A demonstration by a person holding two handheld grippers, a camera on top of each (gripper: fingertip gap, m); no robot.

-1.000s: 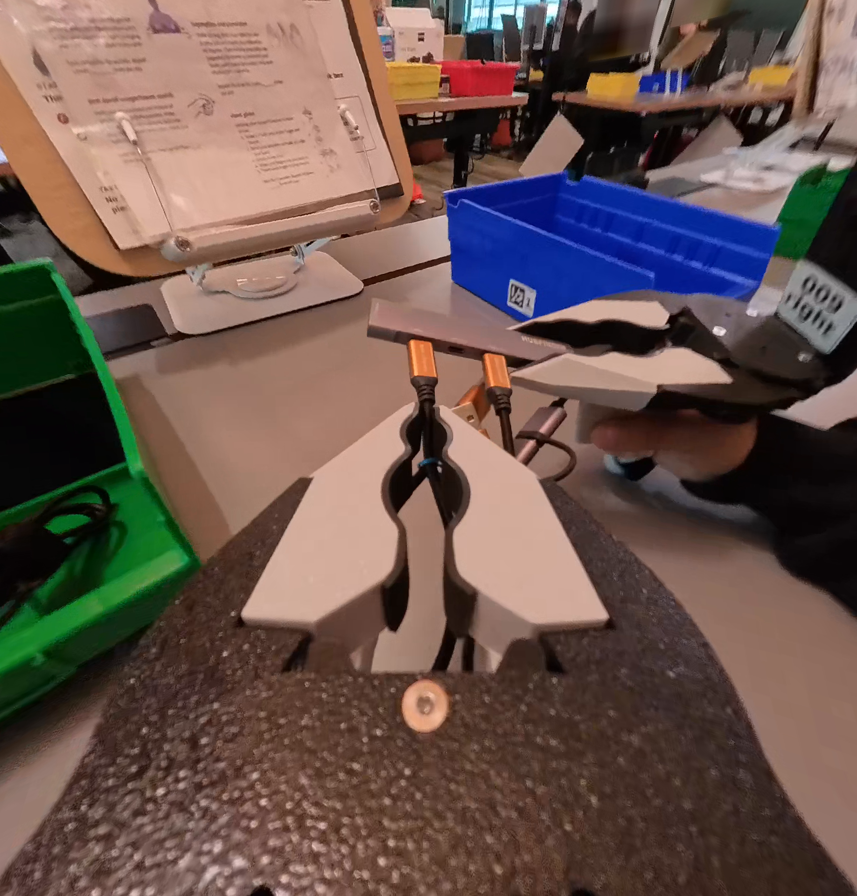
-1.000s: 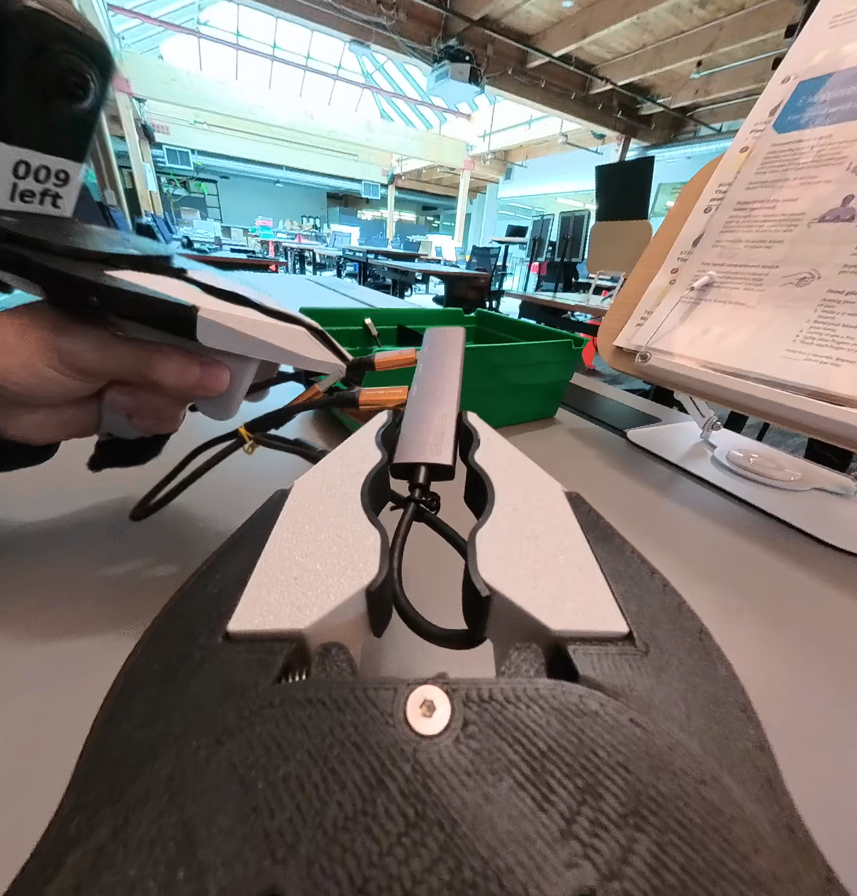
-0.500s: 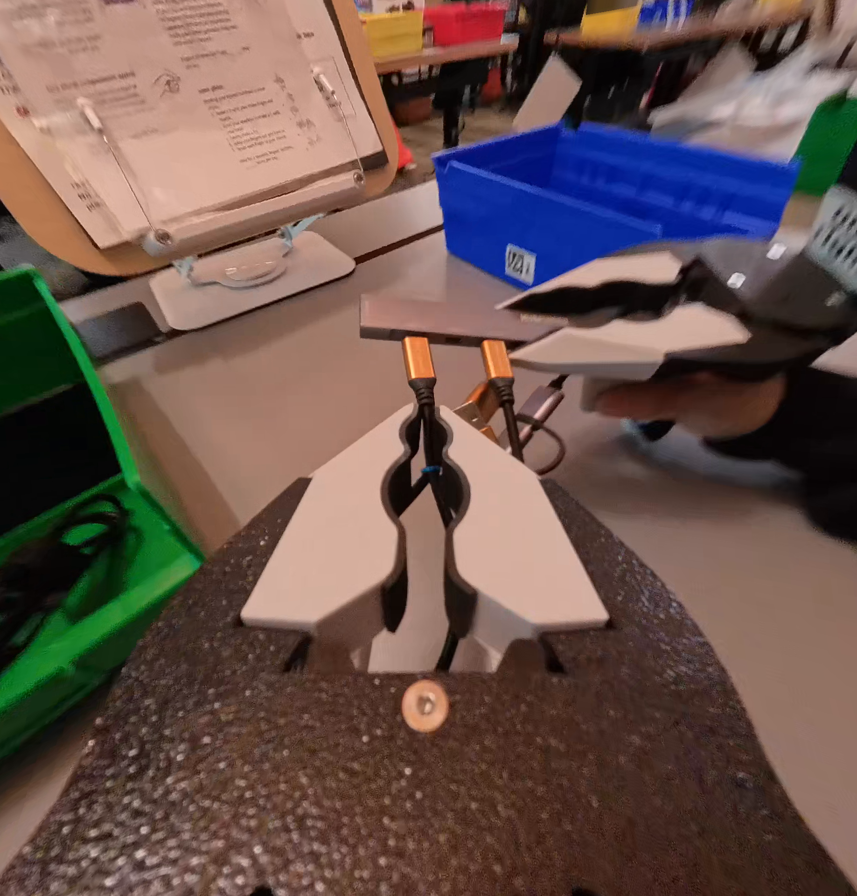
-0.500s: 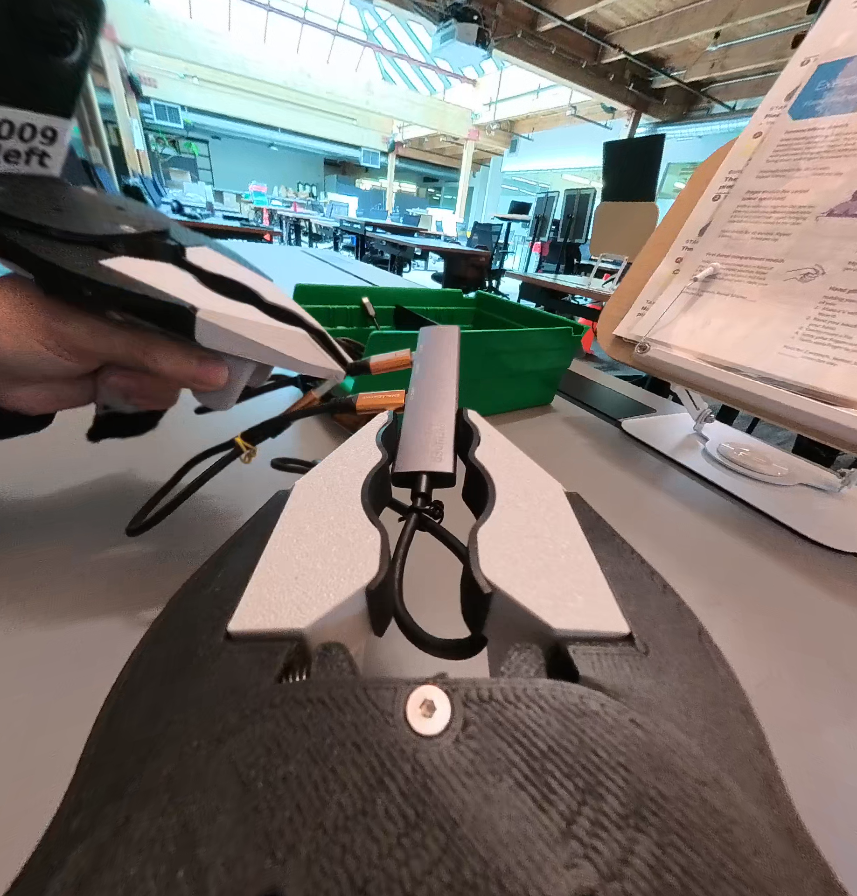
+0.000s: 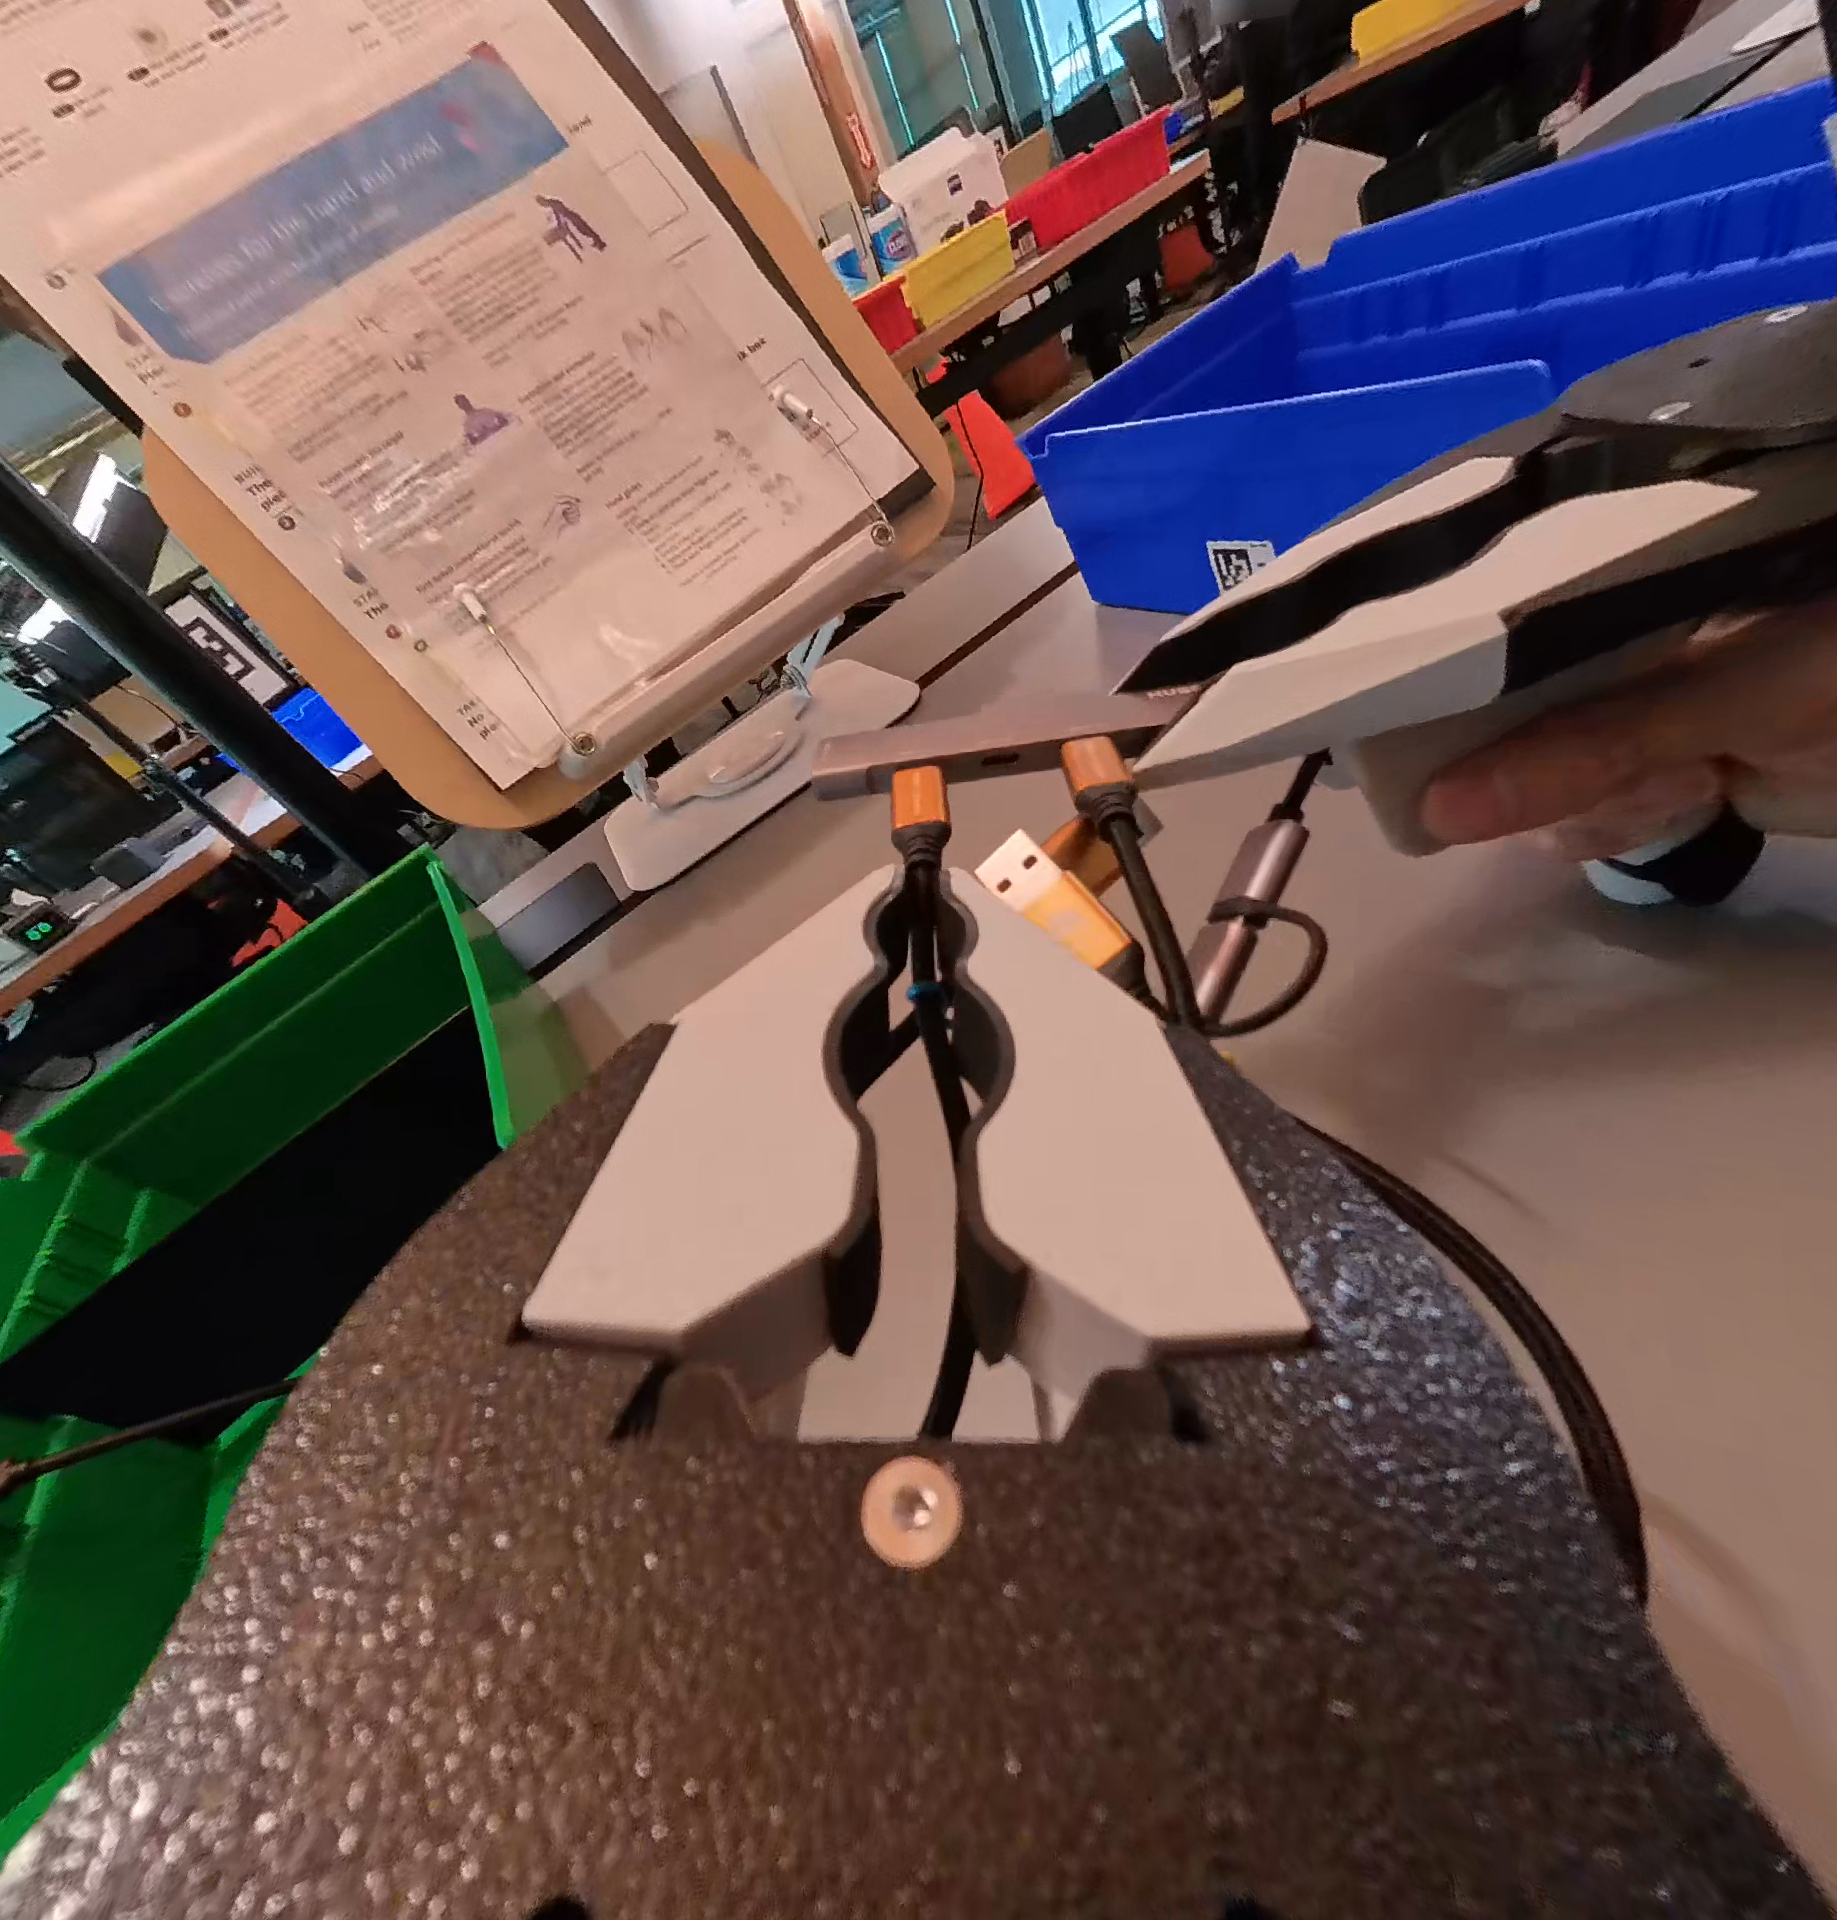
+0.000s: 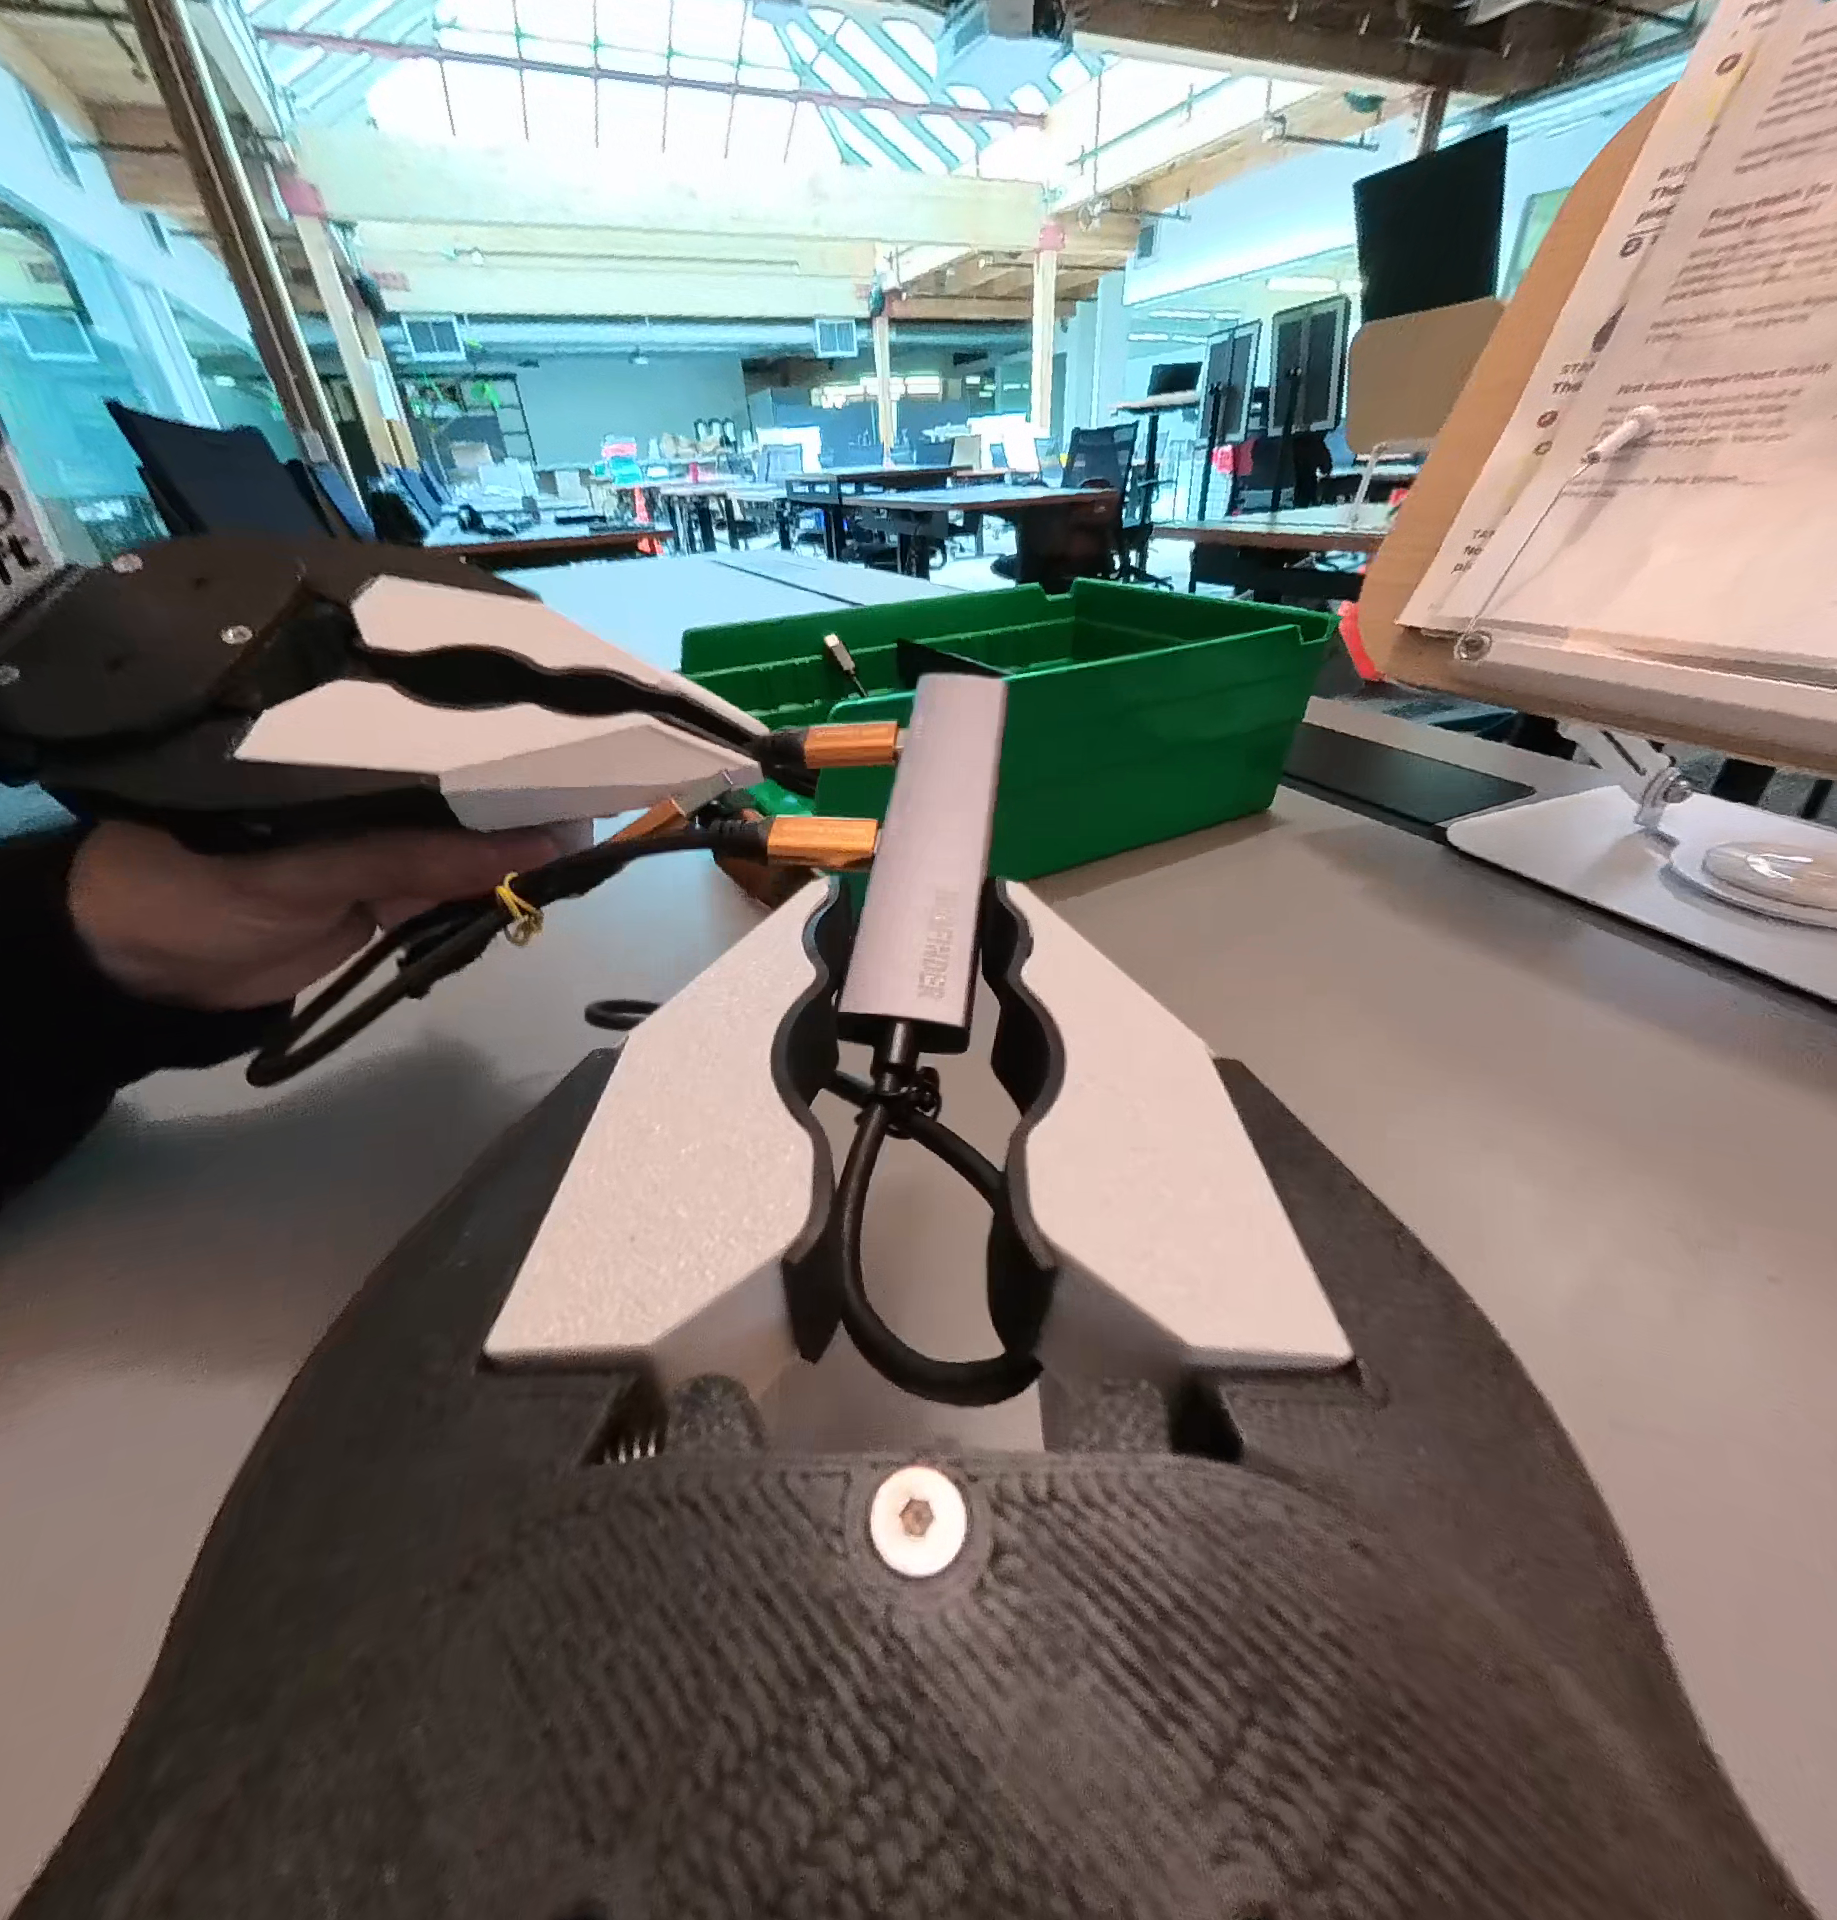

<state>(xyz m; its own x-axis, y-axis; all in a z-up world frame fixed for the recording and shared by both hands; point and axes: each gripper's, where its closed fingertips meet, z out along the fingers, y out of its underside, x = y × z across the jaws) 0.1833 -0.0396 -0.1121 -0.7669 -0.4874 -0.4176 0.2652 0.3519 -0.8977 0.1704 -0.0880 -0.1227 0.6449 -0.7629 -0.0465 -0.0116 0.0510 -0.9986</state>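
My left gripper [image 5: 919, 888] is shut on a black cable [image 5: 940, 1049] just behind its orange plug [image 5: 914, 798], which sits in a port of a slim grey hub [image 5: 981, 736]. A second orange plug [image 5: 1093, 767] sits in the hub beside it. A loose gold USB plug [image 5: 1051, 906] lies right of my left fingertips. My right gripper [image 6: 914, 899] is shut on the hub [image 6: 929, 831], which sticks out forward and is held above the table. The hub's own short cable [image 6: 893, 1226] loops between the right fingers. The left gripper [image 6: 732, 753] reaches in from the left to the two plugs [image 6: 826, 840].
A green bin [image 6: 1059, 727] stands behind the hub and also shows at the left in the left wrist view [image 5: 218, 1122]. A blue bin [image 5: 1413, 416] stands at the back right. A document stand with printed sheets [image 5: 498, 416] is at the back. The grey table [image 6: 1413, 1039] lies below. One gripper's finger ends stand about 6 cm off the other's.
Both views have tilted and the grippers have shifted together. The hub now leans to the right between my right fingers. Both grips stay shut, and the loose gold plug now shows clearly.
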